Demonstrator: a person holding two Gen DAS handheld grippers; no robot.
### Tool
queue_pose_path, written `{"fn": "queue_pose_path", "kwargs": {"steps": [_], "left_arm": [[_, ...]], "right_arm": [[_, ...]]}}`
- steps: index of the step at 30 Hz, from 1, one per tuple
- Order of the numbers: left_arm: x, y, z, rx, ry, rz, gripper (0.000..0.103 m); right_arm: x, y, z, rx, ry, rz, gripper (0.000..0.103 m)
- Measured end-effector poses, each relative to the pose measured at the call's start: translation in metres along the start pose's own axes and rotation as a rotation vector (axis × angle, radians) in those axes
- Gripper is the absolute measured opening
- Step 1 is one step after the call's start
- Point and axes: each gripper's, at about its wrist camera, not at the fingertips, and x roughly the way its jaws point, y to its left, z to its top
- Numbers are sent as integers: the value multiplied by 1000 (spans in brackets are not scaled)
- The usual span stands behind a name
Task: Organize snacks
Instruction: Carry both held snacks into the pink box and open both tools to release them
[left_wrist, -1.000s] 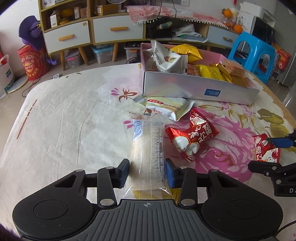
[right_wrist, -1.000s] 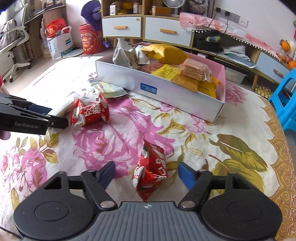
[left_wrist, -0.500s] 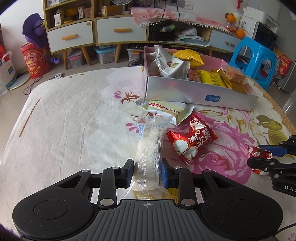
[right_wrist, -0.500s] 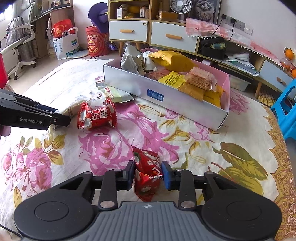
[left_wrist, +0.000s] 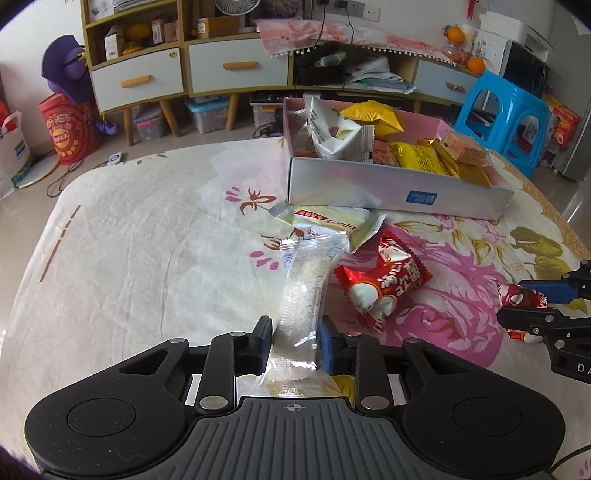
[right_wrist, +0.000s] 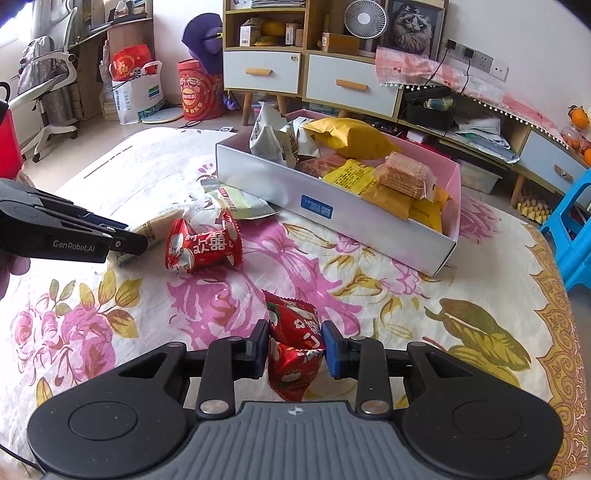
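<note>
1. The left gripper (left_wrist: 294, 345) has its jaws clamped on the near end of a long clear-wrapped pale wafer bar (left_wrist: 301, 299), whose far end points away across the flowered tablecloth (left_wrist: 147, 258).
2. The right gripper (right_wrist: 294, 349) has its jaws pressed together on a small crumpled red foil snack packet (right_wrist: 293, 341), which sits squeezed between the black pad and the blue pad, low over the cloth.
3. Just to the right of the wafer bar lies a second, larger red foil snack bag with white print (left_wrist: 384, 286), flat on a pink flower.
4. Beyond both, a pale green-and-white flat packet (left_wrist: 332, 223) rests on the cloth, touching the near wall of the box.
5. The long silver-sided cardboard box with a pink inside (left_wrist: 369, 190) stands further back, holding a white crinkled bag (left_wrist: 332, 129), a yellow puffed bag (left_wrist: 373, 112), yellow flat packets and an orange wafer stack (left_wrist: 463, 147).
6. Behind the table stand a wooden drawer cabinet (left_wrist: 221, 70) and a blue plastic stool (left_wrist: 498, 110).
</note>
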Motion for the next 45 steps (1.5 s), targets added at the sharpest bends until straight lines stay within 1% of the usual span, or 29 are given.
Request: {"fn": "queue_pose_path", "kwargs": {"steps": [3,5,8,10,12,15,18,21,25,31,34,37,42,45], "left_arm": [[9,2,0,-23,21,-2,31],[12,3,1,-35,13,-2,33],[14,0,4,-26,17,5,35],[15,-2,5,-21,22,17,35],[14,-5,6,-12,28,29,27],[10,-6,8,-8,25,41,21],[4,-1,13,-47,16,41,16],[-4,7,19,-102,6,27,16],[-13,10,26,-115,-29,27,16],[-17,14,40,-149,-54,19,16],[-18,11,50,-177,-67,0,16],[-18,2,58,-194,-85,-34,16],[-11,-17,71,-177,-95,-99,16],[-3,-26,81,-153,-89,-115,16]], "right_arm": [[3,0,-1,1,9,-5,22],[4,1,0,3,14,-11,22],[4,1,1,5,12,-12,22],[4,1,1,5,11,-13,22],[5,1,1,6,12,-15,22],[4,0,3,9,15,-22,22],[-3,-4,9,20,-4,-23,22],[-10,-8,17,40,-36,-18,22],[-14,-12,27,59,-63,-16,22],[-12,-17,47,91,-98,-30,22],[-15,-25,59,146,-127,-24,22],[-16,-34,71,219,-153,-5,22],[-9,-49,82,298,-169,7,22],[-4,-63,88,342,-178,-8,22]]}}
